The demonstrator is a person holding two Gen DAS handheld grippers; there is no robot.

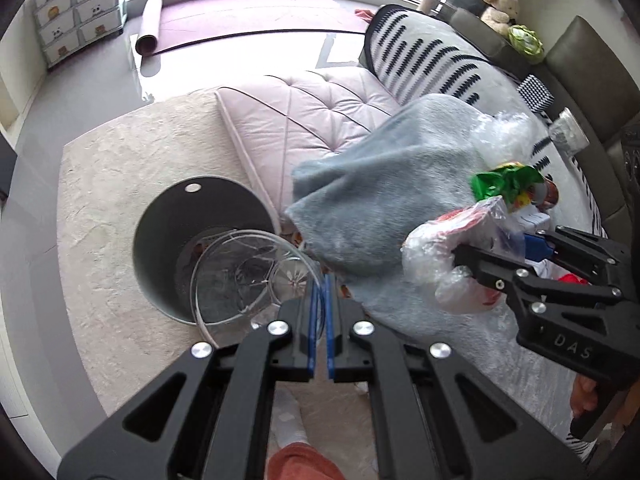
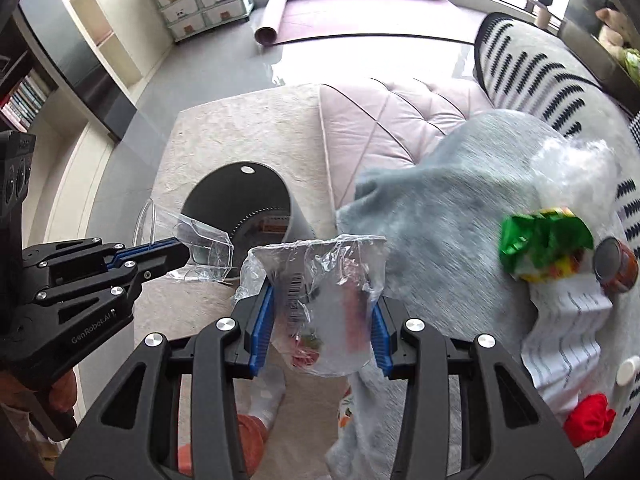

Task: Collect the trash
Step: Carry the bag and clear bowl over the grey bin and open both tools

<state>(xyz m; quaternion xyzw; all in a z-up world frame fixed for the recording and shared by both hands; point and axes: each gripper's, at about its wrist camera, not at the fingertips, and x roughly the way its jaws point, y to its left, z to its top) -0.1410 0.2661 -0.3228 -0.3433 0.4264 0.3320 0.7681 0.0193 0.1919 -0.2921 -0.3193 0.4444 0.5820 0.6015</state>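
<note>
My left gripper (image 1: 320, 284) is shut on the rim of a clear plastic cup (image 1: 248, 276), held over the mouth of a grey round bin (image 1: 160, 240); it also shows in the right wrist view (image 2: 182, 254) with the cup (image 2: 208, 252) beside the bin (image 2: 240, 196). My right gripper (image 2: 322, 300) is shut on a crumpled clear plastic wrapper (image 2: 320, 304), held above the floor near the bin; it shows in the left wrist view (image 1: 464, 254) with the wrapper (image 1: 440, 252).
On the sofa lie a grey-blue blanket (image 2: 440, 216), a green snack bag (image 2: 544, 240), a can (image 2: 614, 266), a white paper receipt (image 2: 568, 336), a clear plastic bag (image 2: 576, 176) and a red scrap (image 2: 588, 420). A pink ottoman (image 1: 304, 120) stands behind the bin on a beige rug (image 1: 120, 168).
</note>
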